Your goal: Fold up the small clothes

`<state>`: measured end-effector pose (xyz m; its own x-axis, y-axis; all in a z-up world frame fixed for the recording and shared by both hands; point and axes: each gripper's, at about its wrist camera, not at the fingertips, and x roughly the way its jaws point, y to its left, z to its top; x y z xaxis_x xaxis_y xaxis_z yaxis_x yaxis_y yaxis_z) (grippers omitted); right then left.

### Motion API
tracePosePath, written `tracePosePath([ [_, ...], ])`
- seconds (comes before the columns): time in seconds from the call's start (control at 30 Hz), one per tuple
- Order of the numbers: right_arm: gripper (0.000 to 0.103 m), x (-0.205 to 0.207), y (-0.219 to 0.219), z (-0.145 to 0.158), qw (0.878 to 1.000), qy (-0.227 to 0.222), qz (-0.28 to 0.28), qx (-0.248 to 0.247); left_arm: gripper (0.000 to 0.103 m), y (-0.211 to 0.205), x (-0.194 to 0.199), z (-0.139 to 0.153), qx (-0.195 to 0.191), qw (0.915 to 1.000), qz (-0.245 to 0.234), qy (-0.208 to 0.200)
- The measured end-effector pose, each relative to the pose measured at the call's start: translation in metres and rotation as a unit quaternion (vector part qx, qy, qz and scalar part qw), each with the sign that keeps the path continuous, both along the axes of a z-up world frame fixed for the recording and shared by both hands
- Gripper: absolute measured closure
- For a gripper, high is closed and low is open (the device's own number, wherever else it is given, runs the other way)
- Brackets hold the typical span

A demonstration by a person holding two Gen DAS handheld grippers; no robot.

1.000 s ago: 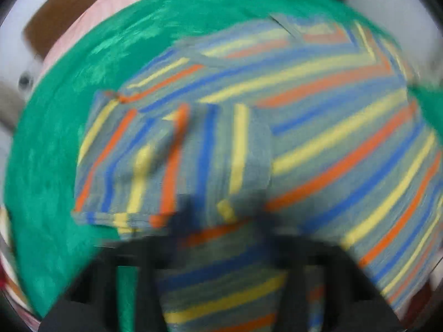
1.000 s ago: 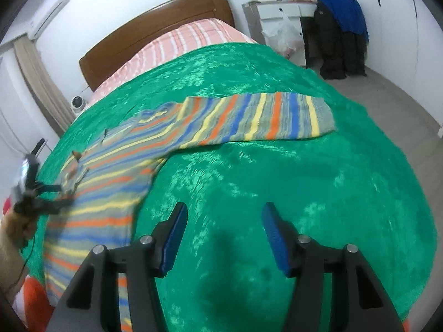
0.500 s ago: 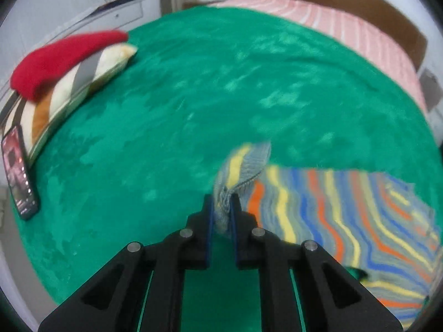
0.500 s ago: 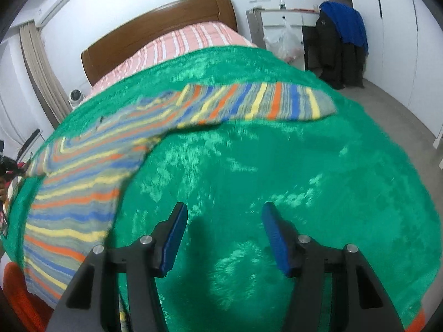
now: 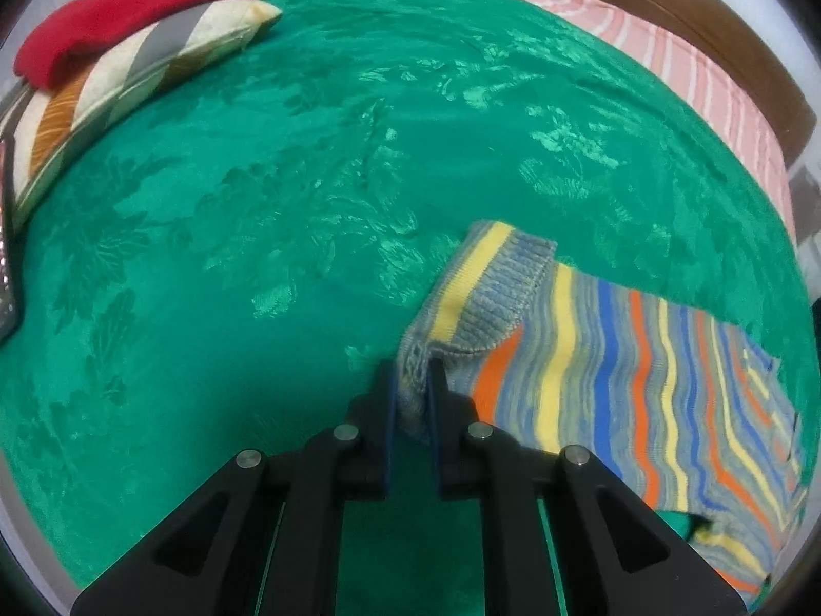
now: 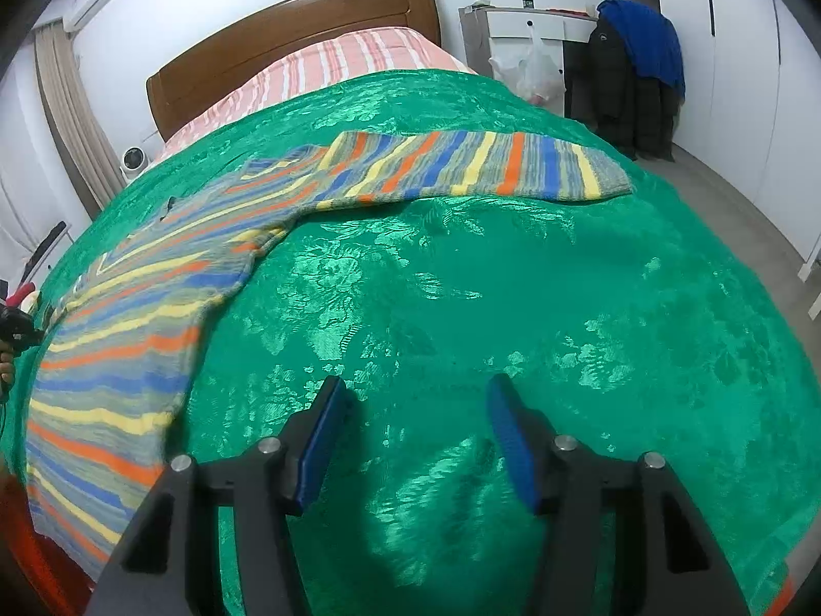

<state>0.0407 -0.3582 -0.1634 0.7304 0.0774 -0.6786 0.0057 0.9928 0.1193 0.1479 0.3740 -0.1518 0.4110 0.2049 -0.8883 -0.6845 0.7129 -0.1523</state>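
Bedroom setting: green bedspread (image 6: 513,308) over a bed with wooden headboard (image 6: 292,31); striped pillow (image 5: 118,82) and red garment (image 5: 128,10) at the far edge in the left wrist view.

Item 1, striped sweater (image 6: 169,267): lies on the bedspread, body toward the left, 1 sleeve (image 6: 477,164) stretched out flat toward the right.

Change noted: 1 second ago the left wrist view was filled by the sweater body with a sleeve lying folded across it; now the other sleeve cuff (image 5: 487,287) is drawn out sideways over bare bedspread. Judgement: the garment is being spread flat, so folding proper has not begun.

Item 2, left gripper (image 5: 413,395): fingers pressed together, pinching the ribbed cuff edge, which rises slightly off the cloth.

Item 3, right gripper (image 6: 418,436): fingers spread wide, holding nothing, hovering above bare bedspread, well apart from the sweater; spread unchanged across the 3 right wrist views.
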Motion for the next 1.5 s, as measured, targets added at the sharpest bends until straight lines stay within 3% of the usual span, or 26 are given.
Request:
tracePosePath([
  [0.4,0.043,0.001,0.001,0.000,1.000,-0.002,0.002,-0.002,0.090,0.022,-0.042,0.016,0.023,0.9990,0.038,0.010],
  [0.43,0.042,0.001,0.001,0.000,1.000,-0.002,0.003,-0.002,0.085,0.020,-0.048,0.019,0.023,0.9990,0.039,0.005],
  [0.5,0.038,0.002,0.004,0.000,1.000,-0.003,0.007,-0.005,0.057,0.014,-0.060,0.025,0.019,0.9993,0.032,-0.007],
  [0.57,0.037,0.002,0.006,0.001,1.000,-0.001,0.008,-0.010,0.047,0.000,-0.075,0.032,0.012,0.9997,0.013,-0.016],
  [0.63,0.037,0.002,0.006,0.005,1.000,0.005,0.008,-0.007,0.044,-0.022,-0.088,0.038,-0.015,0.9990,-0.034,-0.025],
  [0.7,0.037,0.000,0.007,0.016,1.000,0.014,0.022,0.014,0.038,-0.056,-0.103,0.041,-0.051,0.9923,-0.108,-0.032],
  [0.8,0.039,0.000,0.017,0.030,0.993,0.046,0.089,0.063,0.032,-0.120,-0.127,0.038,-0.096,0.9671,-0.233,-0.036],
  [0.9,0.049,0.003,0.033,0.032,0.975,0.091,0.163,0.122,0.032,-0.179,-0.145,0.026,-0.104,0.9416,-0.319,-0.026],
  [0.97,0.055,0.012,0.040,0.028,0.965,0.114,0.178,0.156,0.033,-0.204,-0.151,0.018,-0.100,0.9320,-0.348,-0.020],
  [1.07,0.063,0.037,0.047,0.009,0.946,0.165,0.180,0.212,0.038,-0.223,-0.153,0.010,-0.096,0.9278,-0.360,-0.014],
  [1.13,0.076,0.045,0.056,-0.005,0.931,0.201,0.192,0.238,0.054,-0.229,-0.152,0.006,-0.089,0.9264,-0.366,-0.009],
  [1.17,0.099,0.047,0.062,-0.009,0.926,0.213,0.201,0.237,0.081,-0.231,-0.153,0.003,-0.078,0.9263,-0.369,-0.002],
  [1.2,0.100,0.046,0.065,-0.009,0.931,0.212,0.198,0.222,0.098,-0.230,-0.154,0.000,-0.064,0.9264,-0.371,0.009],
  [1.23,0.100,0.042,0.065,-0.002,0.943,0.203,0.185,0.187,0.098,-0.230,-0.155,-0.001,-0.066,0.9260,-0.371,0.013],
  [1.33,0.101,0.028,0.058,0.016,0.962,0.184,0.152,0.136,0.099,-0.220,-0.159,-0.003,-0.086,0.9305,-0.356,0.008],
  [1.43,0.101,0.024,0.066,0.003,0.966,0.191,0.149,0.087,0.099,-0.221,-0.159,-0.009,-0.083,0.9331,-0.350,0.008],
  [1.5,0.101,0.025,0.070,-0.006,0.969,0.183,0.144,0.082,0.096,-0.222,-0.160,-0.008,-0.073,0.9340,-0.350,0.007],
])
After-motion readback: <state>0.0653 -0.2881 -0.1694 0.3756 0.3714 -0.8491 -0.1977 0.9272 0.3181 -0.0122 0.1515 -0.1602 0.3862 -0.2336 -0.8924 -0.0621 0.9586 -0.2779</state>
